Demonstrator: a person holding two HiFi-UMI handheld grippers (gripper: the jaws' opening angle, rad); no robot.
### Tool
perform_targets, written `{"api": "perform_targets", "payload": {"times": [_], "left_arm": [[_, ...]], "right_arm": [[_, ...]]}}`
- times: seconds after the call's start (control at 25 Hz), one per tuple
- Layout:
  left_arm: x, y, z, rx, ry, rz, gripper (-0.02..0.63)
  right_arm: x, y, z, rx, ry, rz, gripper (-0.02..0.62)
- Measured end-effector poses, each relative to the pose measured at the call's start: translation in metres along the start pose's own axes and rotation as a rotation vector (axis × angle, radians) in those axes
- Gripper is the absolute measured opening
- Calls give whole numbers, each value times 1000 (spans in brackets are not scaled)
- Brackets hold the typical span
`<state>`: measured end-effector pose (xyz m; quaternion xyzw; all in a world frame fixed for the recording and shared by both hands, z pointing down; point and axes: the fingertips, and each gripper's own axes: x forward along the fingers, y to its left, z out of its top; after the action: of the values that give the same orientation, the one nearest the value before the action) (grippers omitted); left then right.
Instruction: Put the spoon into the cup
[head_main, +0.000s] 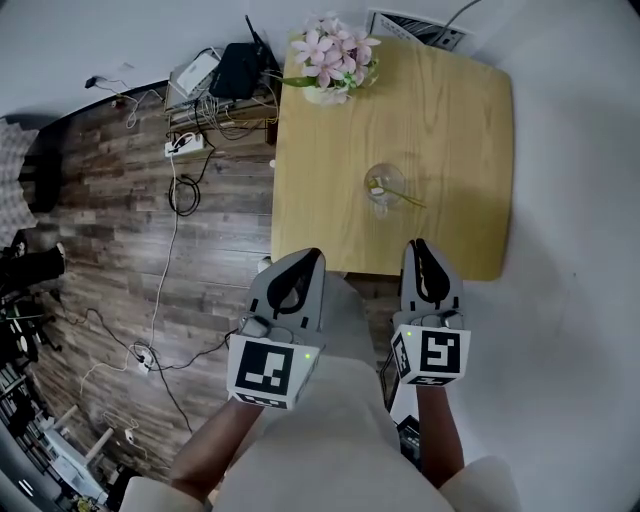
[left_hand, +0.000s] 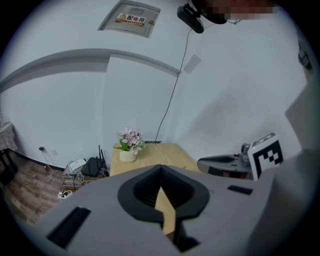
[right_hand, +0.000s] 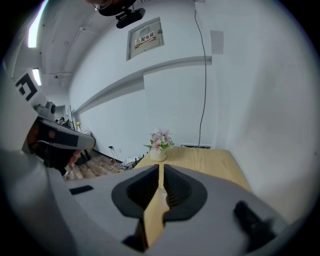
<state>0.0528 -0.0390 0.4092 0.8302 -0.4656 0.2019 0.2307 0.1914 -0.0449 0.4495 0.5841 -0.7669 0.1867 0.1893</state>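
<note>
Already the spoon (head_main: 402, 197) sits in the cup (head_main: 384, 180). Its bowl end is down inside the clear glass, and its pale yellow-green handle leans out over the rim toward my right. The cup stands upright on the wooden table (head_main: 440, 120), roughly mid-board and a little toward the near edge, with bare wood all round it.

At the far left corner of the table is a pot of pink flowers (head_main: 330, 62), well apart from the cup. It also shows past my jaws in the left gripper view (left_hand: 129, 150) and in the right gripper view (right_hand: 159, 150).

My left claw (head_main: 311, 254) hangs at the near edge of the table, well short of the cup. Its jaws are drawn together with the tips meeting, and nothing is caught between them (left_hand: 160, 167); only table wood shows through the hollow lower down. My right claw (head_main: 419, 244) hangs beside it at the same edge, also short of the cup. Its jaws are pulled in to a thin slit and are empty (right_hand: 161, 169). Neither claw touches the cup or the spoon. Each claw carries its marker cube (head_main: 268, 368) close to my body.

Left of the table, on the dark plank floor (head_main: 110, 230), lie a black box (head_main: 240, 68), a white power strip (head_main: 187, 146) and loose cables (head_main: 165, 270).
</note>
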Motion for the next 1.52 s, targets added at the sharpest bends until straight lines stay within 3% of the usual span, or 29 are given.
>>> {"api": "perform_targets", "payload": {"times": [0.44, 1.52], "left_arm": [[-27, 1, 17, -22, -59, 6, 11], [-100, 3, 50, -20, -224, 17, 11]], "right_arm": [[-33, 21, 26, 1, -51, 42, 35], [-99, 37, 86, -51, -169, 49, 35]]}}
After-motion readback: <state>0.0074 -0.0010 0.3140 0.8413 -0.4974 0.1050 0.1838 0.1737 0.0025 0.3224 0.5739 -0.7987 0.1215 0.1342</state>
